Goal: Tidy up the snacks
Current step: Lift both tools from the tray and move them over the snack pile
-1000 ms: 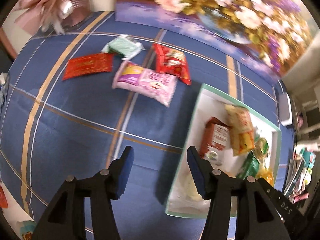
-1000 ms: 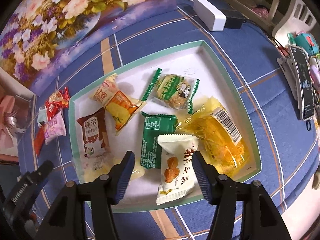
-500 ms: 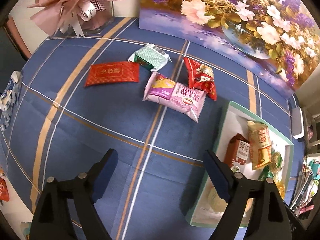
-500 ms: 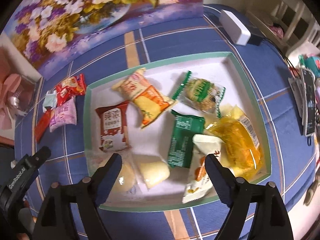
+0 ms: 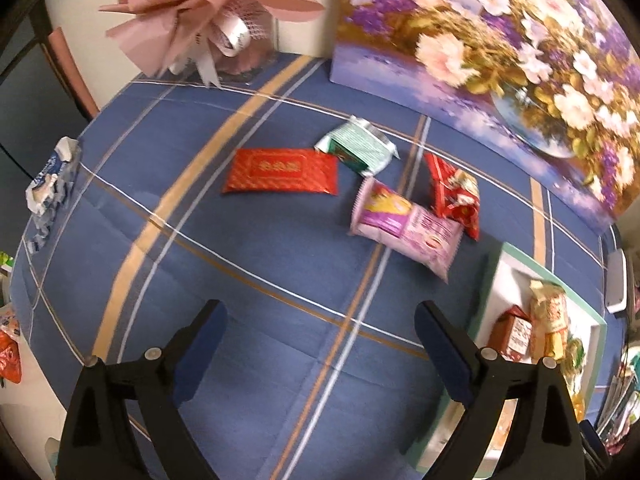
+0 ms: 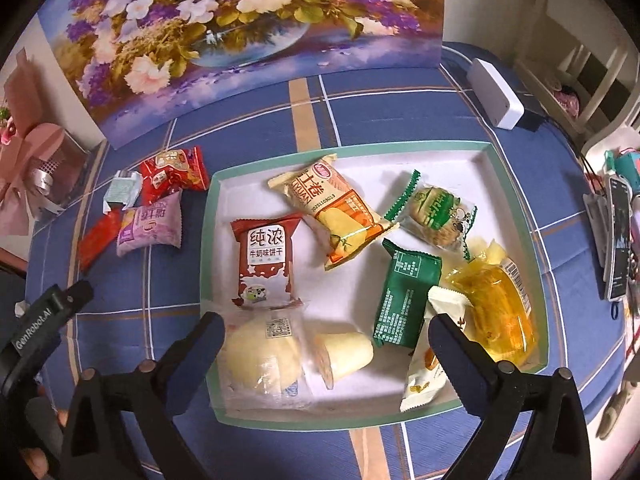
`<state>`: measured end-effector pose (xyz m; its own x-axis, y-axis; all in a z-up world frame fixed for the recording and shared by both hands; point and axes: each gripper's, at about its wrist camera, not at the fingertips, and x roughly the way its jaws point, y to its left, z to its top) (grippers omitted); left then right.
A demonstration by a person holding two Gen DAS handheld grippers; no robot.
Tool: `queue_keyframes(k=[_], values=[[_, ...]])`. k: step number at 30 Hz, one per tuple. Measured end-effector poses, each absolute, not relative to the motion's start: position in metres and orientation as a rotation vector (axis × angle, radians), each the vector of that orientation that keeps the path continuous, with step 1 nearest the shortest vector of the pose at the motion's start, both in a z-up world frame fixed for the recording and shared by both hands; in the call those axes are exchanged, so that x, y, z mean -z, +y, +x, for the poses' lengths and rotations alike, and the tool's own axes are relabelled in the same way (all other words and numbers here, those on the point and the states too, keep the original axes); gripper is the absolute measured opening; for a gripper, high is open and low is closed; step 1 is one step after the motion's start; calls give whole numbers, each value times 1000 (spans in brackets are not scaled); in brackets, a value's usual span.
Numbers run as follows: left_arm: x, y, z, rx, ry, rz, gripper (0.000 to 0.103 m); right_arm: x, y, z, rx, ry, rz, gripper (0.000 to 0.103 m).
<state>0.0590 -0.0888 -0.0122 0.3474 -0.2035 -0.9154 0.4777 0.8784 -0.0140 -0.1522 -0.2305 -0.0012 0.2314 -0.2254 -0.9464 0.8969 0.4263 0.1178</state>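
From your left wrist camera, the left gripper [image 5: 320, 340] hangs over bare blue plaid tablecloth [image 5: 240, 240], its jaws having just been opening; they stand wide apart with nothing between them. Beyond it four loose snacks lie on the cloth: a flat red foil packet with gold print [image 5: 280, 171], a pale green and silver pouch [image 5: 358, 147] just beyond the red packet's right end, a pink and purple wrapped snack [image 5: 404, 226] nearer you, and a crinkled red wrapper [image 5: 454, 196] touching its far right side. The white tray with a green rim [image 5: 496, 280] sits at the right edge, partly cut off. A floral painting [image 5: 500, 48] leans at the far side.

From your right wrist camera, the right gripper [image 6: 328, 338] hovers above the tray's [image 6: 516, 216] near edge, jaws also freshly opened, spread wide and empty. Inside lie a brown milk-biscuit pack [image 6: 266, 260], a yellow-orange pack [image 6: 334, 210], a clear pack with green zigzag ends [image 6: 434, 216], a dark green pouch [image 6: 404, 294], a clear yellow bag [image 6: 498, 306], a cream pouch [image 6: 430, 360] (partly behind a finger), and two pale buns in clear wrap [image 6: 280, 352]. The four loose snacks lie left of the tray.
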Motion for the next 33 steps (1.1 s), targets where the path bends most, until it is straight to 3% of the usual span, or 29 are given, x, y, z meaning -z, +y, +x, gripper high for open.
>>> queue_keyframes(k=[9, 18, 33], values=[[11, -75, 74, 439, 1148, 220, 95, -1, -228, -149, 891, 1032, 795, 103], [-6, -75, 77, 524, 995, 179, 95, -4, -223, -134, 884, 1009, 772, 103], [-2, -61, 118, 532, 1045, 143, 95, -7, -217, -83, 798, 972, 732, 103]])
